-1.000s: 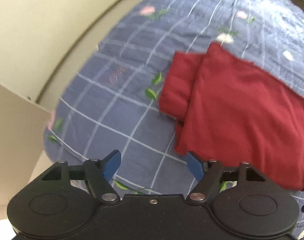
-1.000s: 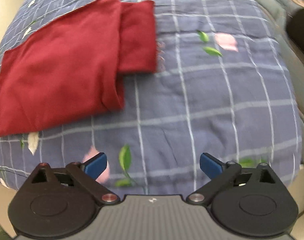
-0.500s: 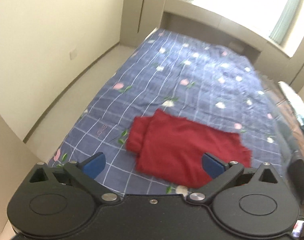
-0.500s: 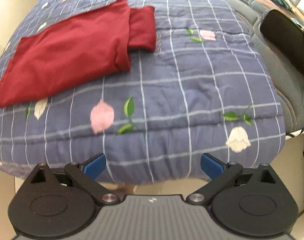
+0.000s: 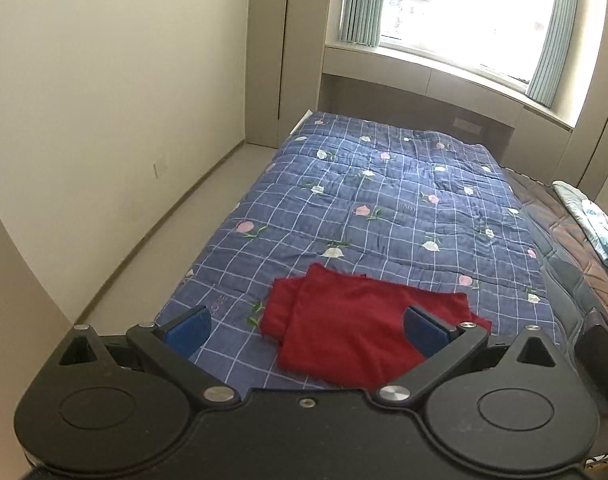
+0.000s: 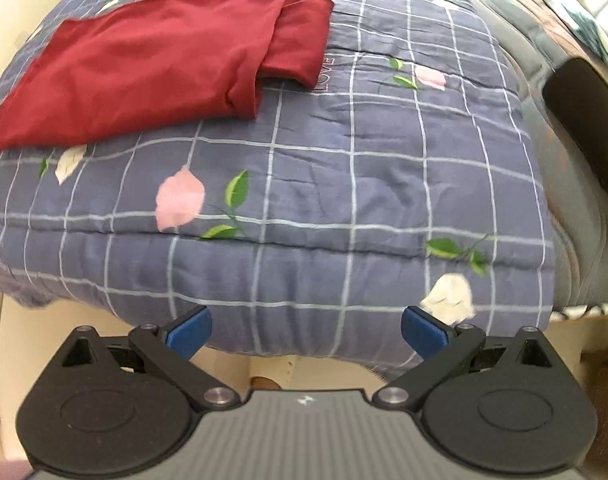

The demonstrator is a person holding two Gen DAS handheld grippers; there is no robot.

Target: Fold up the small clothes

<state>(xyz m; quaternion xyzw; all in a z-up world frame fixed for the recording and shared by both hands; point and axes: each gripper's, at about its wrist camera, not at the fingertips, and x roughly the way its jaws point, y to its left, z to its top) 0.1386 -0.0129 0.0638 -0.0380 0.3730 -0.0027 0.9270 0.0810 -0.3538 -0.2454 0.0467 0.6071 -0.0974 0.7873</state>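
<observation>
A folded dark red garment (image 5: 344,332) lies flat near the foot end of a bed covered by a blue checked floral quilt (image 5: 384,208). In the right wrist view the garment (image 6: 151,56) sits at the upper left, with a smaller folded part sticking out on its right side. My left gripper (image 5: 306,330) is open and empty, held high above the foot of the bed. My right gripper (image 6: 306,330) is open and empty, off the quilt's (image 6: 344,184) near edge.
A cream wall (image 5: 103,120) and strip of floor (image 5: 175,232) run along the bed's left side. A window with green curtains (image 5: 464,12) is beyond the headboard. A dark mattress edge (image 5: 564,248) and a black object (image 6: 584,120) lie to the right.
Both grippers have pulled back and up from the garment. The left view has tilted up from close over the cloth to show the whole room. The left jaws have opened wider.
</observation>
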